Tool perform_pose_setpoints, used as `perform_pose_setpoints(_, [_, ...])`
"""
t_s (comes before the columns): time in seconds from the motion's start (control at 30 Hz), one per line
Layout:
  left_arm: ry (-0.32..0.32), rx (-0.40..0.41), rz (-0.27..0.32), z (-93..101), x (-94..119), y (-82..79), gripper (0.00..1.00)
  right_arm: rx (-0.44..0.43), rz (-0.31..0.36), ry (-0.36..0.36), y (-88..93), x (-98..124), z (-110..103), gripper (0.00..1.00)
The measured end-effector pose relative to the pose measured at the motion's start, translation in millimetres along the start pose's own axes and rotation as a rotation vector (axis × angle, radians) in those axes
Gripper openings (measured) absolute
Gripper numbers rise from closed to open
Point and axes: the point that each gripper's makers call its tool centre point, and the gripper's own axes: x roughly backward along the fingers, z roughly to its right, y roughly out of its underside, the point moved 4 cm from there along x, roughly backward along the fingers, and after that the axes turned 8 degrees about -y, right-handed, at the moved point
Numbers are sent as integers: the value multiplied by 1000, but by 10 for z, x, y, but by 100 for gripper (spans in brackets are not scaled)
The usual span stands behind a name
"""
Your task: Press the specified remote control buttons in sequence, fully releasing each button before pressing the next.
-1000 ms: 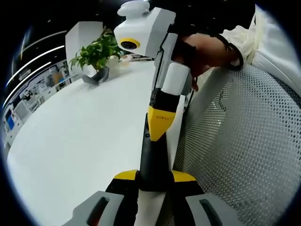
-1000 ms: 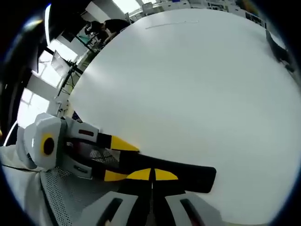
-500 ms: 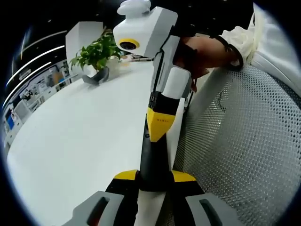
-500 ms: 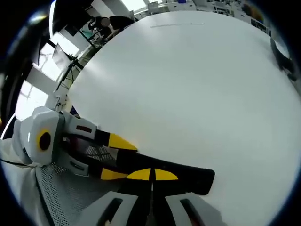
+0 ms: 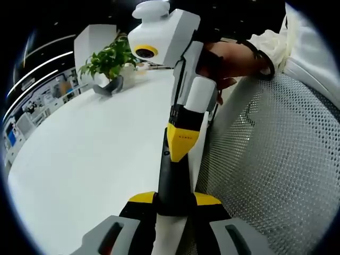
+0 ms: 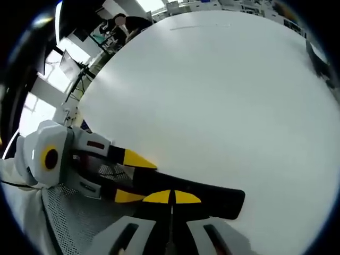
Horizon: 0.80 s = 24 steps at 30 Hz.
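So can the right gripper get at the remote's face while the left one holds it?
Probably yes: the right gripper, jaws shut, already sits over the black remote, which the left gripper clamps by one end, leaving the rest bare.

Honestly nothing readable is showing up here. There's some tiny dark print sitting on the yellow tip of the right gripper (image 5: 182, 139) in the left gripper view, probably a short word or code, but it's coming through way too small and blurry to make out.
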Motion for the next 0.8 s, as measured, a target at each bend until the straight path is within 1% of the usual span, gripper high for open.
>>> perform_pose_setpoints(0.4, [0,0,1,-3,-3,1,25,17,4,7,3,-7,-9,0])
perform_pose_setpoints(0.53, [1,0,1,-3,-3,-1,25,57,0,23,4,-16,-20,0])
perform_pose_setpoints(0.67, [0,0,1,-2,-3,0,25,27,5,10,-1,-11,4,0])
perform_pose_setpoints(0.8, [0,1,1,-2,-3,2,25,37,1,16,1,-15,-10,0])
